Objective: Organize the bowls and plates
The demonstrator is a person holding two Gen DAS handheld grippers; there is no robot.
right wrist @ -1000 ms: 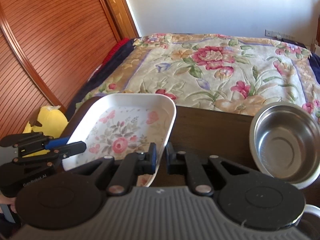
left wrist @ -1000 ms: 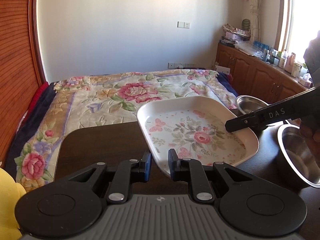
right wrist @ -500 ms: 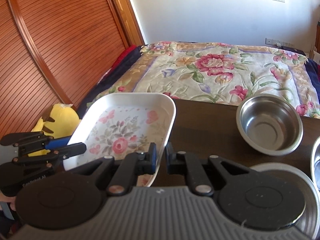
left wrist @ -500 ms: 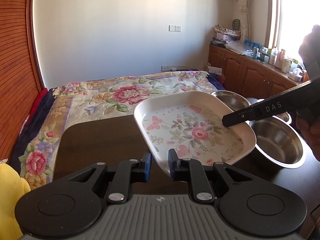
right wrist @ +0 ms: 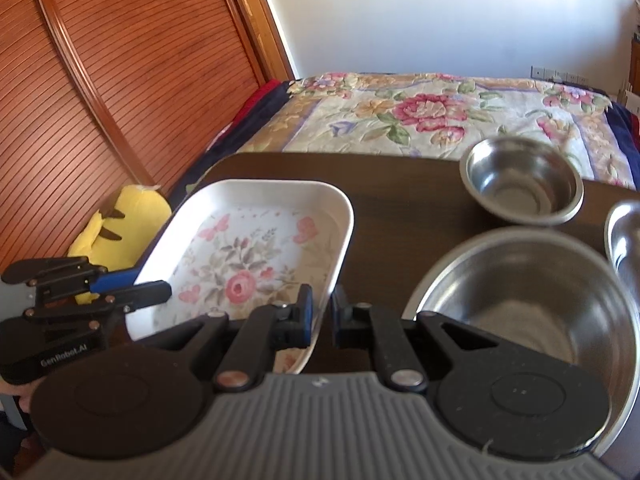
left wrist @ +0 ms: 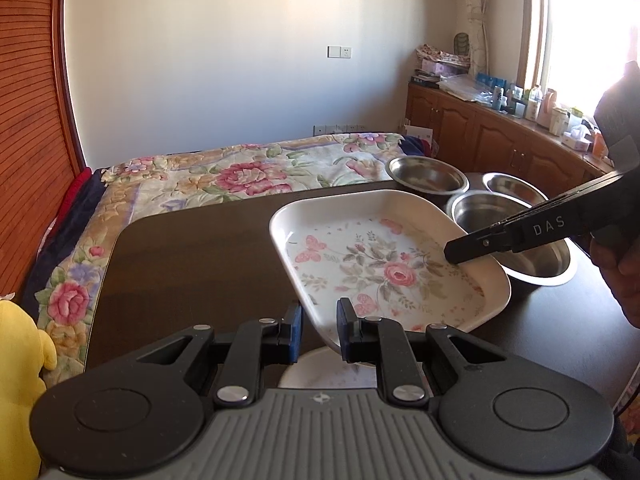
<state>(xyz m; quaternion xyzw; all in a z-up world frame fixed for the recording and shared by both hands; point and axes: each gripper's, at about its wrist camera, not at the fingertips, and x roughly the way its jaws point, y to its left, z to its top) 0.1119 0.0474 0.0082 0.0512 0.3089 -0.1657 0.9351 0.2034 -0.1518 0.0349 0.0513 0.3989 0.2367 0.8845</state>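
Carrying the floral plate (left wrist: 384,264) above the bench (left wrist: 192,264), left tongs (left wrist: 318,332) and right tongs (right wrist: 322,320) clenched on opposite rims; uneven hands could tip it onto the steel bowls (right wrist: 520,188)

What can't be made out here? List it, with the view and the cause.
- White dish under the floral tray: left wrist view, mostly hidden by the tray and the left claw; its shape is unclear.
- Rightmost steel bowl: right wrist view, cut off by the frame edge.
- Nearest steel bowl: right wrist view, blurred, near rim hidden by the right claw.
- Bottles on the counter: left wrist view, too small, washed out by window glare.
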